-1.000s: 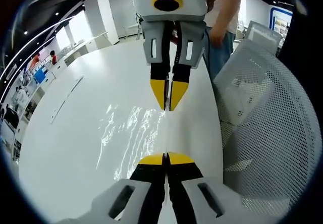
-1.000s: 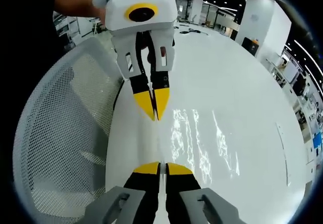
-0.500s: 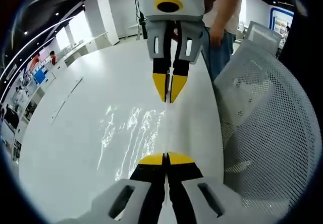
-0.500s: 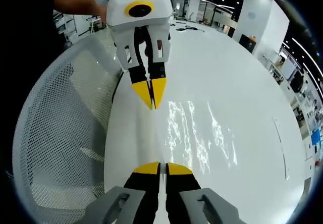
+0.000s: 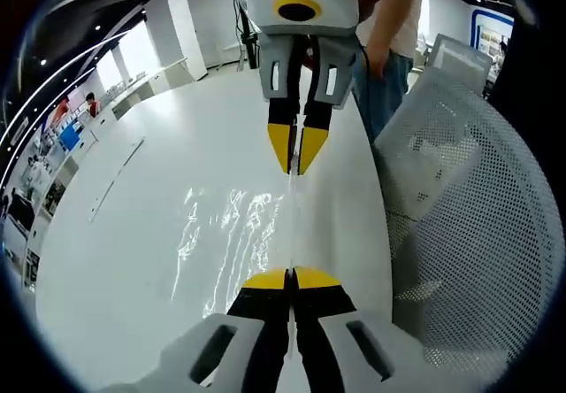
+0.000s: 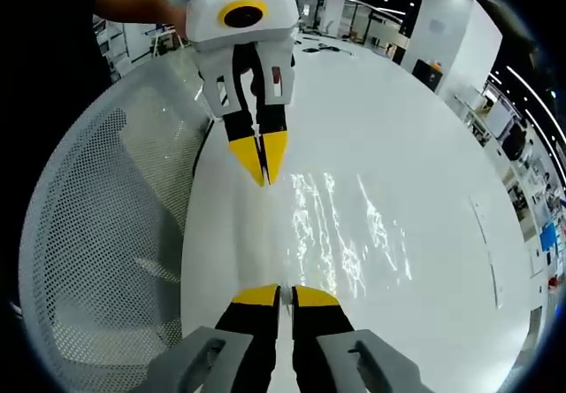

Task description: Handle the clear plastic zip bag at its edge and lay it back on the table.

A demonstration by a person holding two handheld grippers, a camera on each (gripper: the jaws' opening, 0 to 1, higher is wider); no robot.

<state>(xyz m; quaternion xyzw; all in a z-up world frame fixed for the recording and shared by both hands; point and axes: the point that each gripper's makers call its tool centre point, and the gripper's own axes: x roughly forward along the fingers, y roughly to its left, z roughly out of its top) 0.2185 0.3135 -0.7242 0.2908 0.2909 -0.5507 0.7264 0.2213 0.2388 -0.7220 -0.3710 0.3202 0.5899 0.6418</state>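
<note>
The clear plastic zip bag (image 5: 232, 234) is held taut above the white table (image 5: 133, 216), and its film catches light glints. My left gripper (image 5: 291, 277) is shut on one end of the bag's edge. Facing it, my right gripper (image 5: 296, 170) is shut on the other end. In the right gripper view, the right gripper (image 6: 286, 292) pinches the near end of the edge. The left gripper (image 6: 262, 181) pinches the far end, and the bag (image 6: 340, 234) spreads to the right over the table (image 6: 416, 145).
A white mesh chair (image 5: 469, 225) stands close beside the table's edge and also shows in the right gripper view (image 6: 97, 234). A person in jeans (image 5: 386, 74) stands behind the right gripper. A thin strip (image 5: 115, 176) lies far off on the table.
The two grippers have drawn a little farther apart, each still shut on the bag's edge. The bag's glinting film has shifted slightly with them.
</note>
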